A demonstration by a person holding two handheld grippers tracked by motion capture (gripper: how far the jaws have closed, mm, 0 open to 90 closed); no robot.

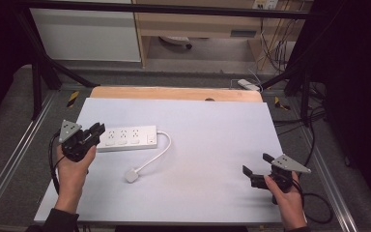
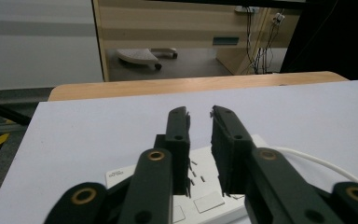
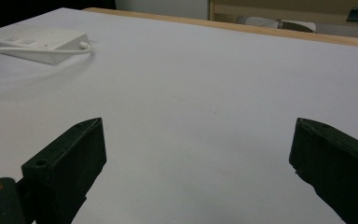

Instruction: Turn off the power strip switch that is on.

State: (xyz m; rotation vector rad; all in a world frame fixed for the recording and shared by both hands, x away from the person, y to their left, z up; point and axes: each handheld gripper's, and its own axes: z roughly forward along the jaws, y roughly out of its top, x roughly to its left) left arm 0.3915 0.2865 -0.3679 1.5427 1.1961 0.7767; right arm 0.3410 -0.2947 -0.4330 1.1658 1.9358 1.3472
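A white power strip (image 1: 125, 137) with three sockets lies on the left half of the white tabletop (image 1: 212, 125). Its white cable (image 1: 162, 150) curls to a white plug (image 1: 132, 175) lying nearer to me. My left gripper (image 1: 98, 129) hovers at the strip's left end, tips over it. In the left gripper view the left gripper (image 2: 198, 112) has its jaws close together with a narrow gap; the power strip (image 2: 200, 203) shows below through the gap, nothing pinched. My right gripper (image 1: 255, 163) rests at the front right, wide open and empty (image 3: 198, 123). The power strip (image 3: 42, 46) appears far left there.
A wooden strip (image 1: 174, 93) borders the table's far edge. Black frame bars (image 1: 43, 72) rise at the far corners. A small white device (image 1: 248, 84) and loose cables lie on the floor beyond the table. Metal rails (image 1: 9, 159) run along both table sides.
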